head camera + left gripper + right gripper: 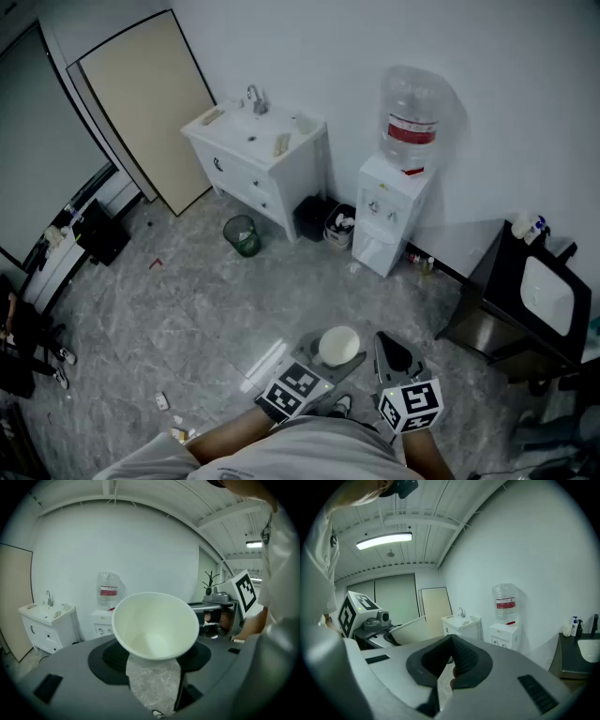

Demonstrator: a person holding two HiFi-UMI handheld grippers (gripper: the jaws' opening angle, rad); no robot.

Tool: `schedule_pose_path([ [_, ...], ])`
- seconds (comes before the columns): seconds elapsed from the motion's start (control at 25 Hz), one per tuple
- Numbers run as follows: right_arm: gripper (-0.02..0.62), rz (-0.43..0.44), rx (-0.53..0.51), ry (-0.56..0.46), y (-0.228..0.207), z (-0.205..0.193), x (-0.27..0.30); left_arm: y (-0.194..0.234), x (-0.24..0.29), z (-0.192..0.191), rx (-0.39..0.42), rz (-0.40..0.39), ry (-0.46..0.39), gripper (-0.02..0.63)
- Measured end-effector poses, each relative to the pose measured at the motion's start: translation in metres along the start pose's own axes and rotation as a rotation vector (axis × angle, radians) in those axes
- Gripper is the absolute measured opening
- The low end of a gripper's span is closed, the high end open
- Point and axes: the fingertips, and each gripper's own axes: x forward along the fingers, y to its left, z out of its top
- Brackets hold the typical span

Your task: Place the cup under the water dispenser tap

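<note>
A white paper cup is held mouth-up in my left gripper, whose jaws are shut on its lower part. In the left gripper view the cup fills the middle, tilted towards the camera, and it looks empty inside. The water dispenser is white with a clear bottle on top. It stands against the far wall, well beyond the cup across bare floor. My right gripper hangs just right of the cup, its jaws shut on nothing.
A white sink cabinet stands left of the dispenser, with a green waste bin and a dark bin on the floor beside it. A black table stands at the right. A beige board leans against the left wall.
</note>
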Motion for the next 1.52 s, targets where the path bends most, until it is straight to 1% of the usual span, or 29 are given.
schedule_pose_path([
  [0.16, 0.015, 0.001, 0.003, 0.005, -0.002, -0.003, 0.000, 0.000, 0.002, -0.002, -0.004, 0.001, 0.001, 0.273],
  [0.36, 0.015, 0.050, 0.038, -0.001, 0.004, -0.003, 0.002, 0.000, 0.005, -0.004, -0.006, -0.002, 0.002, 0.273],
  [0.68, 0.015, 0.054, 0.038, -0.030, 0.000, 0.000, -0.001, -0.004, 0.012, -0.004, -0.003, -0.007, 0.004, 0.273],
  [1.08, 0.015, 0.053, 0.043, -0.044, -0.023, -0.001, -0.008, -0.006, 0.031, 0.003, 0.002, 0.016, -0.002, 0.273],
  [1.36, 0.015, 0.045, 0.058, -0.048, -0.037, 0.003, 0.008, 0.013, 0.049, 0.007, 0.003, 0.011, -0.001, 0.273],
  [1.52, 0.015, 0.035, 0.065, -0.039, -0.050, 0.004, 0.033, 0.037, 0.065, 0.010, 0.000, -0.005, -0.001, 0.273],
])
